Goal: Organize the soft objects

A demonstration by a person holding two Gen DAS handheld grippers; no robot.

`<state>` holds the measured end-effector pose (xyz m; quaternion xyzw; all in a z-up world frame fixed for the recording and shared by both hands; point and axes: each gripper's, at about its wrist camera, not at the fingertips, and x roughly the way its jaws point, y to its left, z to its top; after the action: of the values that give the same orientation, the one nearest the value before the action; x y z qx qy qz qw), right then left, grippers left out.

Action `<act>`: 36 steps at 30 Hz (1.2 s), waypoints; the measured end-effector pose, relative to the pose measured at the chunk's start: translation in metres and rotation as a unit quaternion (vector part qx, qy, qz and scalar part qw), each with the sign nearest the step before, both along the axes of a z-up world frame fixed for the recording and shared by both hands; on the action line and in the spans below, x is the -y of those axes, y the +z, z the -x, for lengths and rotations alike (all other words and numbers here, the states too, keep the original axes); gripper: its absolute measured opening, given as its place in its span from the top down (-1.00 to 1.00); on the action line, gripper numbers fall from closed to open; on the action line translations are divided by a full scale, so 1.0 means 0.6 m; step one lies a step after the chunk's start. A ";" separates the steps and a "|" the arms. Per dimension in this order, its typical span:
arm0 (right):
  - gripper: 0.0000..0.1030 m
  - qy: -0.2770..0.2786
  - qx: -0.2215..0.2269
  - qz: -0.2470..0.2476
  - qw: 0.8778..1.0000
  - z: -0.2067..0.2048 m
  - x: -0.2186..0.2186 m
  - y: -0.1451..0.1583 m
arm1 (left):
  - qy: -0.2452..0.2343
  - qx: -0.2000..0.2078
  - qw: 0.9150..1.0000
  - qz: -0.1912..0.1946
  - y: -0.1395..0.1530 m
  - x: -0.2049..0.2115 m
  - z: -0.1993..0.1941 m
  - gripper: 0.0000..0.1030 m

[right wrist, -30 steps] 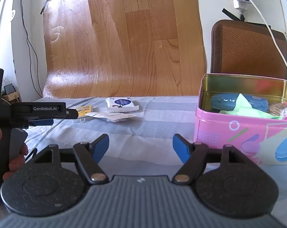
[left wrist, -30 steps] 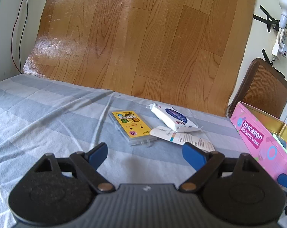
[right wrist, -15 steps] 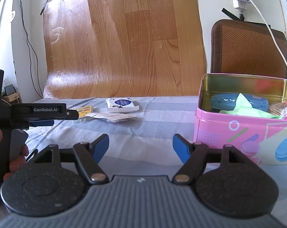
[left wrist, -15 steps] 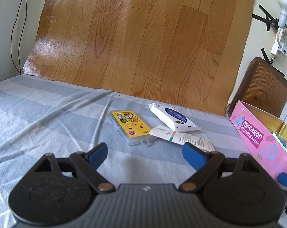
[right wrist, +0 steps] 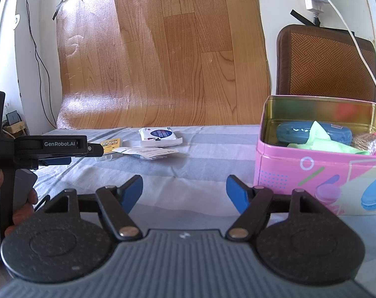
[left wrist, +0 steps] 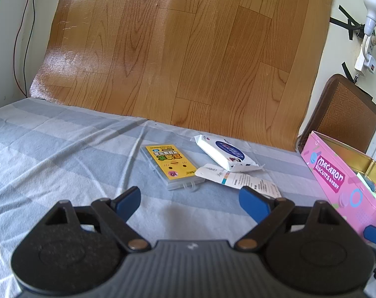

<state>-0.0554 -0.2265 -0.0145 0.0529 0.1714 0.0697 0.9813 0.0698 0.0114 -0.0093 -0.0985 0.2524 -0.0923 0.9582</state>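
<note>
A white wet-wipes pack point(left wrist: 227, 155) lies on the striped bedsheet, with a yellow-labelled clear case point(left wrist: 172, 165) to its left and a flat white paper sachet point(left wrist: 237, 179) in front. They also show in the right wrist view: wipes pack point(right wrist: 158, 136), case point(right wrist: 110, 144), sachet point(right wrist: 145, 152). My left gripper point(left wrist: 189, 202) is open and empty, just short of them. My right gripper point(right wrist: 184, 192) is open and empty, left of the pink tin point(right wrist: 299, 159). The tin holds a blue case point(right wrist: 294, 131), a green cloth point(right wrist: 319, 139) and a pink item.
The pink macaron biscuit tin point(left wrist: 337, 181) stands open at the right of the bed. A wood-pattern sheet point(left wrist: 188, 57) leans on the wall behind. A brown woven cushion point(right wrist: 327, 62) stands behind the tin. The left gripper's body point(right wrist: 51, 147) shows at the right view's left edge.
</note>
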 end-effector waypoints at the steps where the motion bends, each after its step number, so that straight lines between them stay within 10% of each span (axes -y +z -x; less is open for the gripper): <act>1: -0.48 -0.002 0.000 0.000 1.000 0.001 -0.002 0.000 | -0.001 0.000 1.000 0.000 0.000 0.000 0.000 -0.74; 19: -0.47 0.028 0.006 0.034 0.999 -0.008 -0.031 0.006 | 0.003 -0.002 1.000 0.008 0.002 -0.002 -0.001 -0.74; 36: -0.47 0.120 -0.076 0.142 0.980 -0.223 -0.108 0.009 | 0.012 -0.017 0.998 0.057 -0.003 -0.032 -0.015 -0.36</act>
<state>0.0783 -0.1619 -0.0090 -0.1027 0.2586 0.1578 0.9475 0.0787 0.0307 -0.0112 -0.1576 0.2617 -0.0935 0.9476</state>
